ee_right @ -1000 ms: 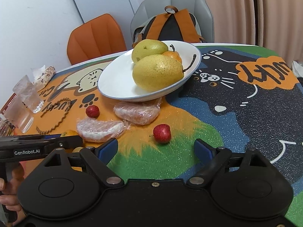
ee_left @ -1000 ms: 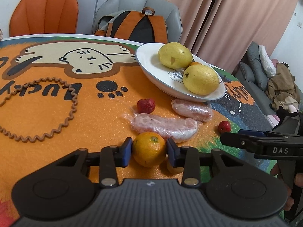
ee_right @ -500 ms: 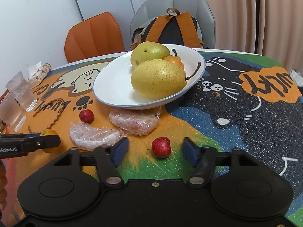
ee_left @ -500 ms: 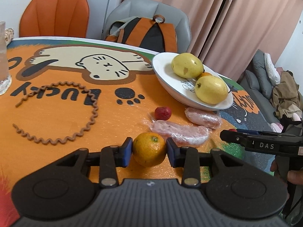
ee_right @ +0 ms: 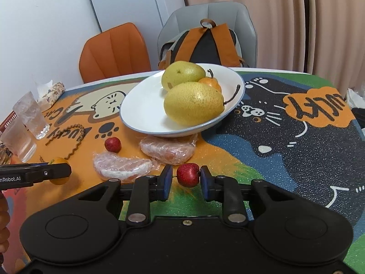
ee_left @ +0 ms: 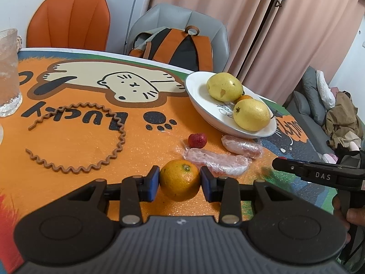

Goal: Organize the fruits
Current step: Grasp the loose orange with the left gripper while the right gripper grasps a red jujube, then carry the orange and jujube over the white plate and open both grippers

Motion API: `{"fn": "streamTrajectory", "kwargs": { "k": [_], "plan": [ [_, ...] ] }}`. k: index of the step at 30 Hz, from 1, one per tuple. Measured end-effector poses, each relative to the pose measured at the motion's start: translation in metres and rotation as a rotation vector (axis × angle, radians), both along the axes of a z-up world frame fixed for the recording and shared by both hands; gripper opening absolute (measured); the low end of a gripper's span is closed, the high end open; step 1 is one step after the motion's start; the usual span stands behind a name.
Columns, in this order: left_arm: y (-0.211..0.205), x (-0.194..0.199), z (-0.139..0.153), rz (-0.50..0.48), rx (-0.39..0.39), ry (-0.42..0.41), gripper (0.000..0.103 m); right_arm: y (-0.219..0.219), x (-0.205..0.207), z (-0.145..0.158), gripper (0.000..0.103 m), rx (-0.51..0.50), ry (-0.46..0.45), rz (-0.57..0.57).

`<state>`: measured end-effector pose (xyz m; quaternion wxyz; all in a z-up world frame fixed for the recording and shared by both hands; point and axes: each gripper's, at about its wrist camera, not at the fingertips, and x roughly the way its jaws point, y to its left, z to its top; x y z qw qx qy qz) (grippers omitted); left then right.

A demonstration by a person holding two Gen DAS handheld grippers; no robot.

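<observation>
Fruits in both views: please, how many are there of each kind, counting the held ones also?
Pears: 2
Oranges: 2
Small red fruits: 2
Plastic-wrapped fruit pieces: 2
Total: 8

Your two wrist cameras look down along their fingers, close over the table [ee_left: 75, 146], both facing the plate [ee_left: 205, 111].

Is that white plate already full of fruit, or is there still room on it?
Still room. The white plate holds two yellow pears and a small orange fruit toward one side; the rest of its surface is bare.
</observation>
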<state>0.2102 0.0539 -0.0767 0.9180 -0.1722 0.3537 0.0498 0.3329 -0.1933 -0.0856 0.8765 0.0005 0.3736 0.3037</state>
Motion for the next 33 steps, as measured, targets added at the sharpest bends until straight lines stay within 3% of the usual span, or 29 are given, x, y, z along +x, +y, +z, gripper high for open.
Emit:
{"fn": "streamTrajectory", "kwargs": {
  "k": [33],
  "plan": [
    [-0.008, 0.008, 0.044, -0.032, 0.037, -0.103, 0.037, 0.010, -0.012, 0.043, 0.024, 0.061, -0.097, 0.018]
  ]
}}
